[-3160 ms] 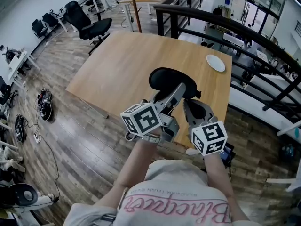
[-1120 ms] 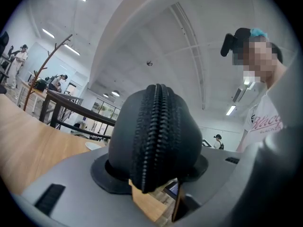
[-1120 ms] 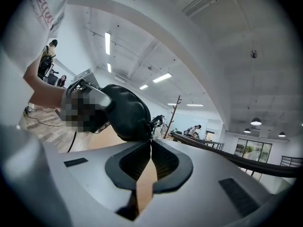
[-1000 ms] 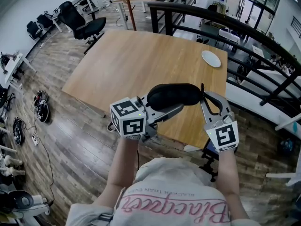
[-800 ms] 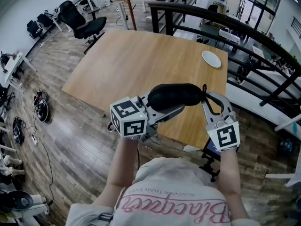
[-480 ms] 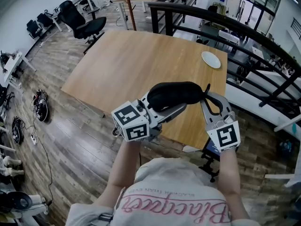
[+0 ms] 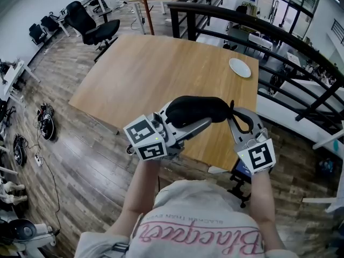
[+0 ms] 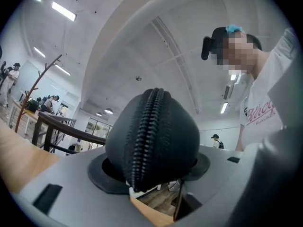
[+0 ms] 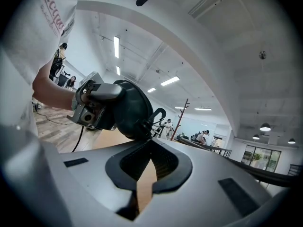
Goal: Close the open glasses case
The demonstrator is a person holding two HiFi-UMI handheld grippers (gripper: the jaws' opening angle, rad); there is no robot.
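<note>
- Glasses case [image 7: 196, 110]: black, with a ribbed black zip.
- Worktop [image 7: 156, 74]: light brown wood grain.
- Plate [image 7: 239, 67], upper right: white.
- Left gripper [image 7: 200, 120] and right gripper [image 7: 236, 116]: grey, with white cubes bearing black square markers.
- Floor [image 7: 80, 160]: grey-brown planks.
- Shirt [image 7: 199, 208], bottom: white with pink lettering.

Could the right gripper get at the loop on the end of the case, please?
Probably yes: the loop sticks out of the glasses case just beyond the right gripper, with nothing between them, and the left gripper holds the case.
</note>
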